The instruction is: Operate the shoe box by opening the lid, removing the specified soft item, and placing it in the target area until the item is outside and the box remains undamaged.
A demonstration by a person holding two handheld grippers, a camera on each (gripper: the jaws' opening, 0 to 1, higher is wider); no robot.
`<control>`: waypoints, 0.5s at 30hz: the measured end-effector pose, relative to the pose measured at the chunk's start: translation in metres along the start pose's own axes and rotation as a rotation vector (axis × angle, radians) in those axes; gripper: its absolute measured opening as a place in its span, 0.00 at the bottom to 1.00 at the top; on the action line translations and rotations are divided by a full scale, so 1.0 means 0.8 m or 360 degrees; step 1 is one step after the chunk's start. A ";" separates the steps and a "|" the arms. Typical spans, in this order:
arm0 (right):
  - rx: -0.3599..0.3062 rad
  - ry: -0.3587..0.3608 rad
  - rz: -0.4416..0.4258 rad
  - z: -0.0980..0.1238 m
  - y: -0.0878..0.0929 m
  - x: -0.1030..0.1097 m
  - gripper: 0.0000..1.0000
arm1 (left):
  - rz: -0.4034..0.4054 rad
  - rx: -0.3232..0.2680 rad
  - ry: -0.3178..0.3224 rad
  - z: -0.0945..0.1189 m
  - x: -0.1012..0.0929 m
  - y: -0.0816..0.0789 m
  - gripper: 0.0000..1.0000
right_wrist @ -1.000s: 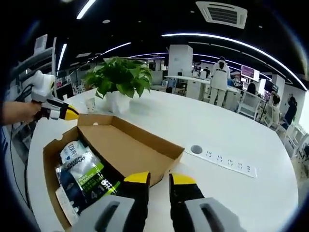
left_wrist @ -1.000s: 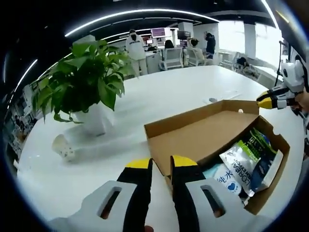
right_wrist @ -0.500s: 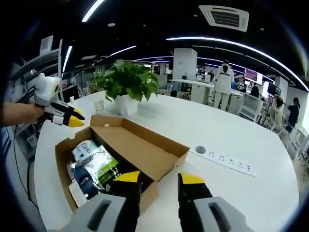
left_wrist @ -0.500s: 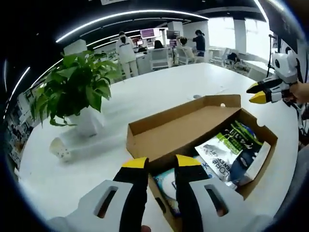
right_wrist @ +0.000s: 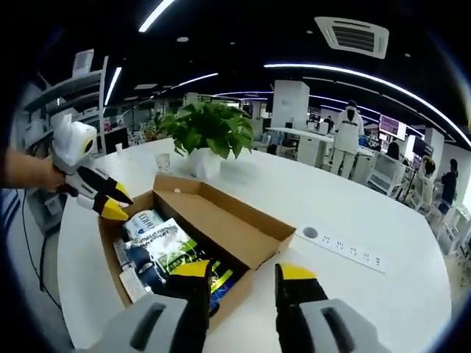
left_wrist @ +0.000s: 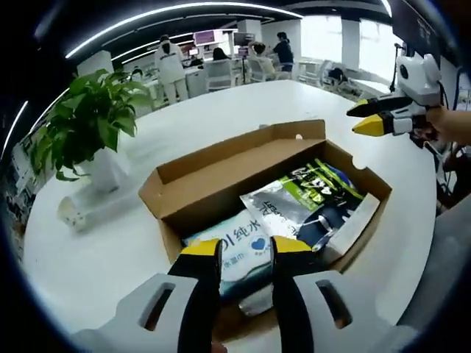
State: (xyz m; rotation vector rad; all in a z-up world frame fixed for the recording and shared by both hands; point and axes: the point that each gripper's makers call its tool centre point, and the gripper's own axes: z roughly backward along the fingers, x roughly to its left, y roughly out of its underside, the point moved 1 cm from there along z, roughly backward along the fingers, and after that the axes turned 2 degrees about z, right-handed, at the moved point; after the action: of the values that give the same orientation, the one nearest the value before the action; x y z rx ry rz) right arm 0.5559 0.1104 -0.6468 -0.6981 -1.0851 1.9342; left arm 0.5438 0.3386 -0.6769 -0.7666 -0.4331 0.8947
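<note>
Shoe box (left_wrist: 221,184) sits on the white desk (left_wrist: 125,250), brown cardboard, lid folded back flat along its far side, inside fully exposed. Packed w/ soft packs: a pale blue-and-white pack (left_wrist: 235,246) at the near end in my left claw view, a silver pouch (left_wrist: 283,213) mid-box, a dark green-and-black pack (left_wrist: 324,187) beyond it. A white carton (left_wrist: 357,224) lies against one inner wall. In right claw view the same box (right_wrist: 221,228) shows w/ packs crowded at its left end.

Around it: potted plant (left_wrist: 85,129) in a white pot and a paper cup (left_wrist: 72,215) lying near it, both well apart from the box. Power strip (right_wrist: 346,250) set into the desk on the other side. People in the office background.

My left claw (left_wrist: 246,254) hangs just over the near box edge, tips apart, empty, above the blue-and-white pack. My right claw (right_wrist: 243,276) is apart too, empty, at the box corner; from left claw view it (left_wrist: 372,118) hovers off the far end, hand (left_wrist: 449,125) behind it.
</note>
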 end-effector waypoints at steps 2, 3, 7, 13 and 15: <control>-0.0009 -0.0005 0.0014 0.004 0.000 0.005 0.32 | 0.0028 0.0025 0.0024 0.000 -0.008 0.005 0.26; -0.0011 -0.0009 0.0016 0.005 0.000 0.006 0.32 | 0.0043 0.0040 0.0032 0.001 -0.012 0.008 0.26; -0.0029 -0.0023 0.0033 0.009 0.001 0.011 0.33 | 0.0100 0.0100 0.0092 -0.002 -0.029 0.019 0.26; -0.0042 -0.0035 0.0067 0.015 0.004 0.017 0.33 | 0.0153 0.0146 0.0131 -0.004 -0.043 0.028 0.26; -0.0046 -0.0036 0.0078 0.015 0.004 0.017 0.33 | 0.0169 0.0157 0.0138 -0.005 -0.045 0.030 0.26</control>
State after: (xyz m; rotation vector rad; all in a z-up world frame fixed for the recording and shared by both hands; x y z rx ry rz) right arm 0.5383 0.1156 -0.6447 -0.7266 -1.1211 1.9756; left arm 0.5133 0.3165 -0.6988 -0.7397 -0.2720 0.9707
